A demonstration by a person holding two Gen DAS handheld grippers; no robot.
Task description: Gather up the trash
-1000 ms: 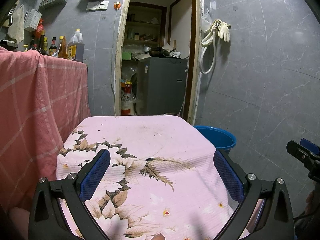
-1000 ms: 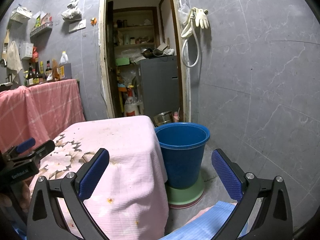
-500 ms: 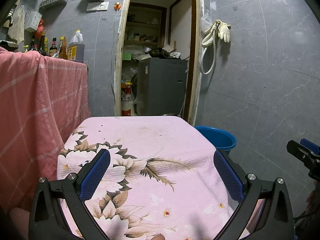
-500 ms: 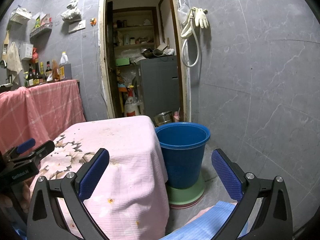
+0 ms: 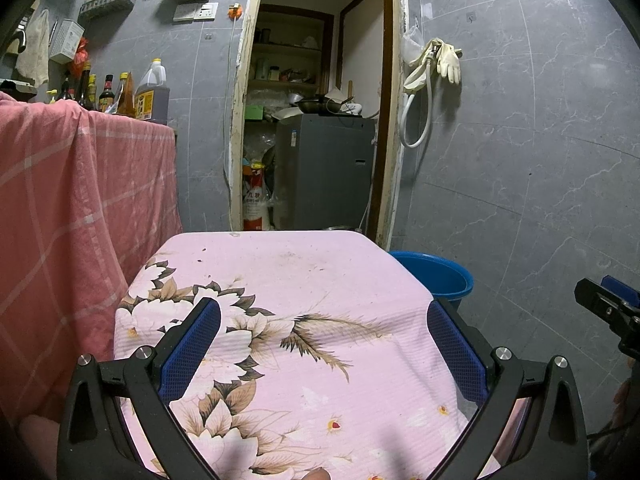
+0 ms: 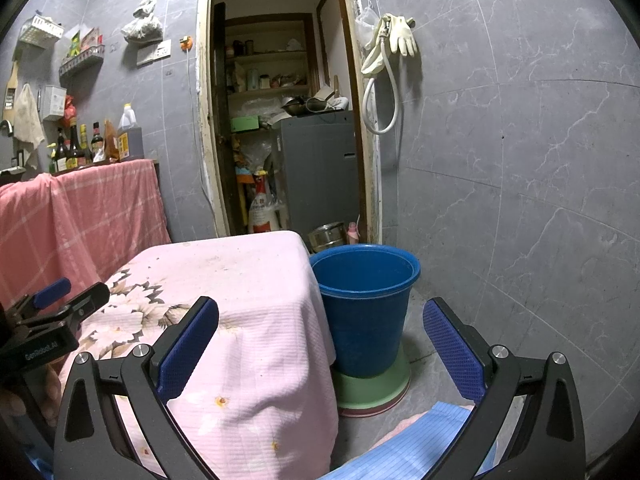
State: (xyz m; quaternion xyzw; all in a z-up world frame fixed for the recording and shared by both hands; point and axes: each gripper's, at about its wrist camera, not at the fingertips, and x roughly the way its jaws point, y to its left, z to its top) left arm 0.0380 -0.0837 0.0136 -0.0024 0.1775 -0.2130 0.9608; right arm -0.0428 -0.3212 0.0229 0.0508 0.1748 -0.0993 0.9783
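Trash was nowhere visible on the pink floral tablecloth apart from small dark specks near its far edge; blue bucket stood just beside the table's right edge, its inside appearing empty; left gripper and right gripper both gaped wide, holding nothing; collection either finished or unstarted, cannot tell; nothing differed from the earlier frames.

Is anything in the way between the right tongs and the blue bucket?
No, nothing visible. The right tongs are open and empty, and the blue bucket stands right ahead on the floor, beside the pink-covered table.
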